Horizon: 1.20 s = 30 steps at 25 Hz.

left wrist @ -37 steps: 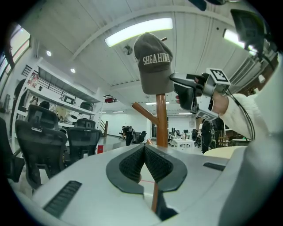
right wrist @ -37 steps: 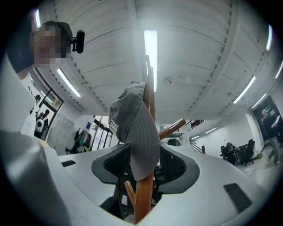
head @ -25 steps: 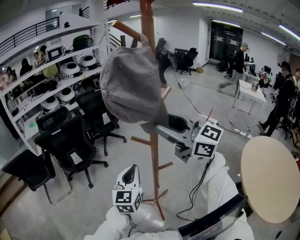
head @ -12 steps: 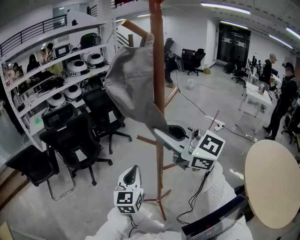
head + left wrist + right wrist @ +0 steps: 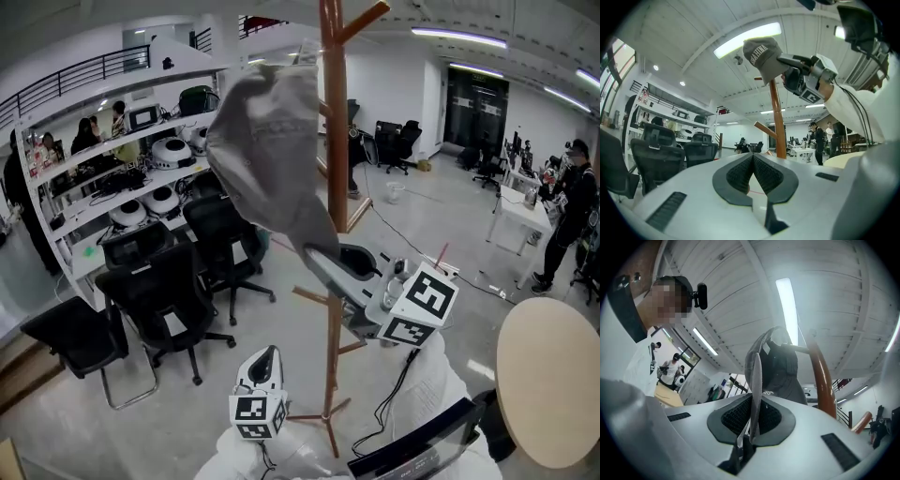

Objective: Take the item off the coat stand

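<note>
A grey cap (image 5: 272,150) hangs high on the wooden coat stand (image 5: 330,309), draped to the left of the pole. My right gripper (image 5: 315,255) reaches up from the lower right. Its jaws have just been closing and are shut on the cap's brim (image 5: 754,376), which stands edge-on between the pads. The left gripper view shows the cap (image 5: 761,55) overhead with the right gripper (image 5: 787,60) on its brim. My left gripper (image 5: 265,356) sits low by the stand's foot, shut with nothing in it (image 5: 752,157).
Black office chairs (image 5: 159,300) stand left of the stand's base, before white shelves (image 5: 103,202) of equipment. A round pale table (image 5: 548,375) is at the right. People (image 5: 572,206) stand far back right by a white desk (image 5: 520,211).
My right gripper has closed on the brim and risen with it. The cap now hangs more tilted and sits higher against the pole. The left gripper has barely shifted.
</note>
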{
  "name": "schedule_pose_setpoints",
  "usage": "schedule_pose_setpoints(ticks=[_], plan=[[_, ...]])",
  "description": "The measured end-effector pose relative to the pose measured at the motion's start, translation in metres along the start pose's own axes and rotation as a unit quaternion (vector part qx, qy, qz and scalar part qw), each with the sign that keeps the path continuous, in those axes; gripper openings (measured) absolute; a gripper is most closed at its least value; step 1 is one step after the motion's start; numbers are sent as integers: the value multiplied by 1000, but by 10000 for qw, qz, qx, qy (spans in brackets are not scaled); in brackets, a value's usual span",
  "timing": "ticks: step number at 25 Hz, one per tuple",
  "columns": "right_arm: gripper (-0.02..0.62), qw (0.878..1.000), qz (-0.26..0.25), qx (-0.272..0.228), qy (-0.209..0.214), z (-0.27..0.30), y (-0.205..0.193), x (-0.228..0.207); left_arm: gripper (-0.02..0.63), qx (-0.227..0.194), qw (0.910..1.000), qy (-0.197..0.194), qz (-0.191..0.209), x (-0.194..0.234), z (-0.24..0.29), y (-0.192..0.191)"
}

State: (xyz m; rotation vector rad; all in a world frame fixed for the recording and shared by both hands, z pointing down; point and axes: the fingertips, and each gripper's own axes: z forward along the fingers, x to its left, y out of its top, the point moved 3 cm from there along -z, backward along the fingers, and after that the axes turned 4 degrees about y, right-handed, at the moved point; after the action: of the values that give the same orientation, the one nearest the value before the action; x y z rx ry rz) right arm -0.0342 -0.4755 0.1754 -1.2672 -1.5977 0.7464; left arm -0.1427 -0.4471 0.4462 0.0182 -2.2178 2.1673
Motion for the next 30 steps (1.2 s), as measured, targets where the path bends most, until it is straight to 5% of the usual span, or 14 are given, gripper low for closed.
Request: schedule_pose_setpoints(ticks=[6, 13, 23, 30], plan=[[23, 9994, -17, 146, 313, 22, -10, 20, -2, -134, 9997, 226, -28, 22, -17, 7], [23, 9971, 356, 619, 277, 26, -66, 49, -2, -258, 9984, 441, -231, 52, -36, 13], [23, 9851, 939, 1339, -541, -37, -140, 100, -1, -369, 9979, -196, -487, 34, -39, 15], [23, 9743, 1231, 1281, -1385, -88, -145, 125, -2, -292, 9948, -644, -737, 9, -40, 11]])
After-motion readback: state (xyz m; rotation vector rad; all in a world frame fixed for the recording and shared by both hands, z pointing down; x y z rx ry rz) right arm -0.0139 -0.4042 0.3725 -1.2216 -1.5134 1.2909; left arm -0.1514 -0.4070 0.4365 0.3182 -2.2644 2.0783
